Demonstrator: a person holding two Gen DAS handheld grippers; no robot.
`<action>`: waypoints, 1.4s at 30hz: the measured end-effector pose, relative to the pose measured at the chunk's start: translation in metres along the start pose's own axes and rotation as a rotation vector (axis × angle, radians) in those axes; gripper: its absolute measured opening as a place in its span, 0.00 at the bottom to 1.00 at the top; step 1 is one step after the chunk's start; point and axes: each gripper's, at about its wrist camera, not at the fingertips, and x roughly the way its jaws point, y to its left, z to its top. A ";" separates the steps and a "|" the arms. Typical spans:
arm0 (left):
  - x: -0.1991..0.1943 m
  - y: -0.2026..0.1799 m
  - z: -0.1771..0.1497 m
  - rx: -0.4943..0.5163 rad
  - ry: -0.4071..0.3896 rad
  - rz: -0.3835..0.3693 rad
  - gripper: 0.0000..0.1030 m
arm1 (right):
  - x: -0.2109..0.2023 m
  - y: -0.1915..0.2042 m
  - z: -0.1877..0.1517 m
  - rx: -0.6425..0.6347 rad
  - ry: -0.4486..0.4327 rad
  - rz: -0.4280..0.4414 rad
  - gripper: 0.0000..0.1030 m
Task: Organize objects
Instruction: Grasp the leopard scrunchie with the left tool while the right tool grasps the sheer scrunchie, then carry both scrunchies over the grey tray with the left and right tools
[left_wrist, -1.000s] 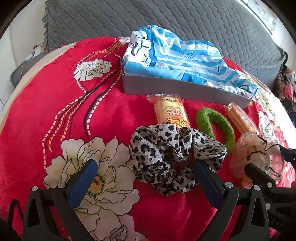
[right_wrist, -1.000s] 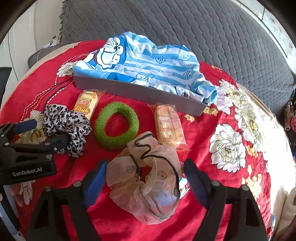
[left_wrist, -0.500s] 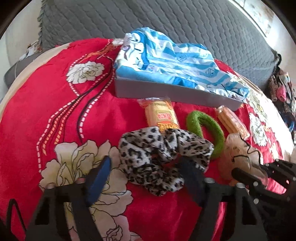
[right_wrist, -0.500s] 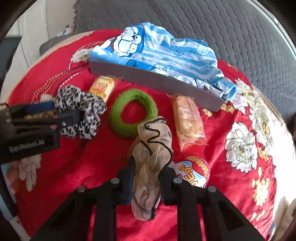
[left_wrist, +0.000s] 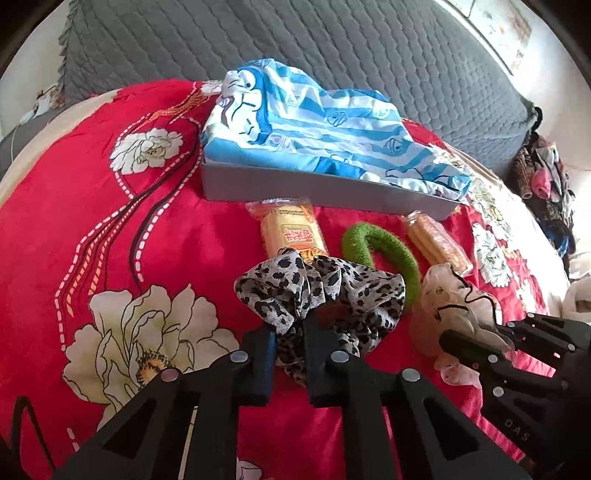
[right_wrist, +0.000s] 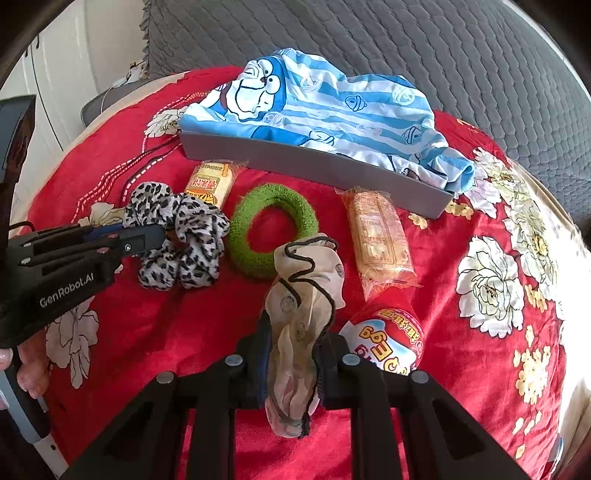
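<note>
My left gripper (left_wrist: 290, 338) is shut on the near edge of a leopard-print scrunchie (left_wrist: 325, 291) that lies on the red floral blanket; the same scrunchie (right_wrist: 177, 240) and gripper (right_wrist: 157, 234) show at the left of the right wrist view. My right gripper (right_wrist: 293, 347) is shut on a sheer beige scrunchie with black trim (right_wrist: 303, 302), pinched upright between the pads. Just beyond both lies a green fuzzy hair ring (right_wrist: 271, 230). A grey tray (right_wrist: 314, 168) holding a blue-and-white striped cartoon cloth (right_wrist: 317, 110) stands further back.
Two wrapped biscuit packs (right_wrist: 212, 182) (right_wrist: 380, 232) lie in front of the tray. A red round snack pack (right_wrist: 388, 341) sits right beside my right gripper. A grey quilted cover (right_wrist: 369, 40) spans the back. A heap of clothes (left_wrist: 546, 181) lies far right.
Both grippers went from wide open to shut. The left closed on the leopard scrunchie's edge, the right on the beige scrunchie, bunching it upright and uncovering the red snack pack.
</note>
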 end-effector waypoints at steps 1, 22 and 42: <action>-0.001 -0.001 0.000 0.001 -0.006 -0.004 0.11 | -0.001 -0.001 0.000 0.005 -0.001 0.004 0.16; -0.033 -0.014 0.004 0.039 -0.074 0.015 0.11 | -0.038 -0.010 0.006 0.059 -0.101 0.080 0.16; -0.062 -0.028 0.007 0.043 -0.113 0.039 0.11 | -0.071 -0.006 0.012 0.031 -0.185 0.076 0.16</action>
